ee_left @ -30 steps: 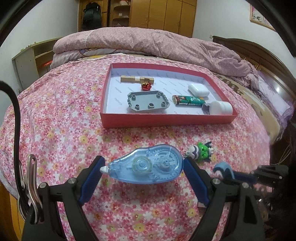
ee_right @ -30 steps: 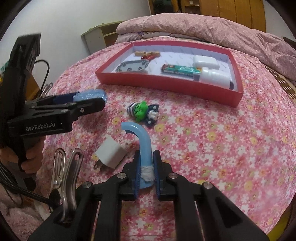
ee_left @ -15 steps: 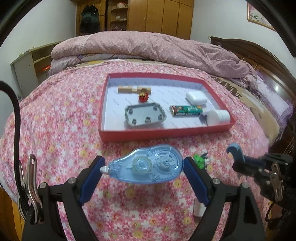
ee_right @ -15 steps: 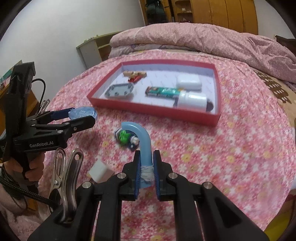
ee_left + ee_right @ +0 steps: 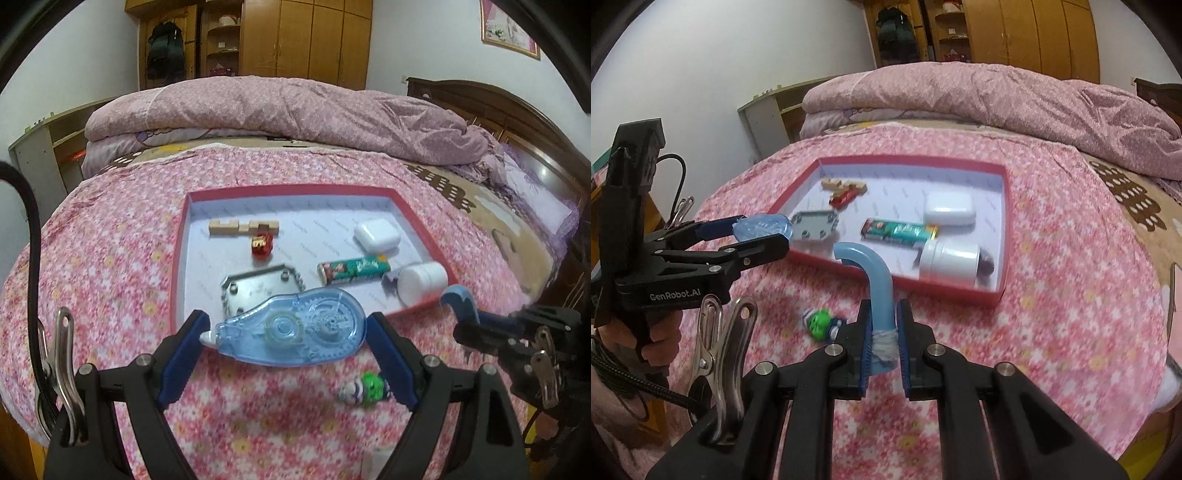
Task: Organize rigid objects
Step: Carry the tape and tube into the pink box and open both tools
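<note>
Left tongs (image 5: 288,332) clamp, wide apart, the translucent blue plastic correction-tape dispenser (image 5: 291,330); right tongs (image 5: 884,345) pinch, nearly closed, the light-blue curved plastic hook (image 5: 871,280).

The tape dispenser (image 5: 291,328) covers the near rim of the red tray (image 5: 179,258) and a corner of the grey plate (image 5: 258,286) in the left wrist view. The toy (image 5: 364,393) on the bedspread (image 5: 110,266) is blurred, and a blue finger (image 5: 393,360) hides one end of it. A pale thing at the bottom edge, between the gripper arms, is too blurred to name. In the right wrist view the hook (image 5: 875,280) hides part of the tray's near wall, and its foot is wrapped in white. The print on the green pack (image 5: 897,230) is too small to read. A dark thing (image 5: 986,264) behind the white jar (image 5: 947,264) shows only partly. The hand (image 5: 646,332) at the left edge is cut off.
</note>
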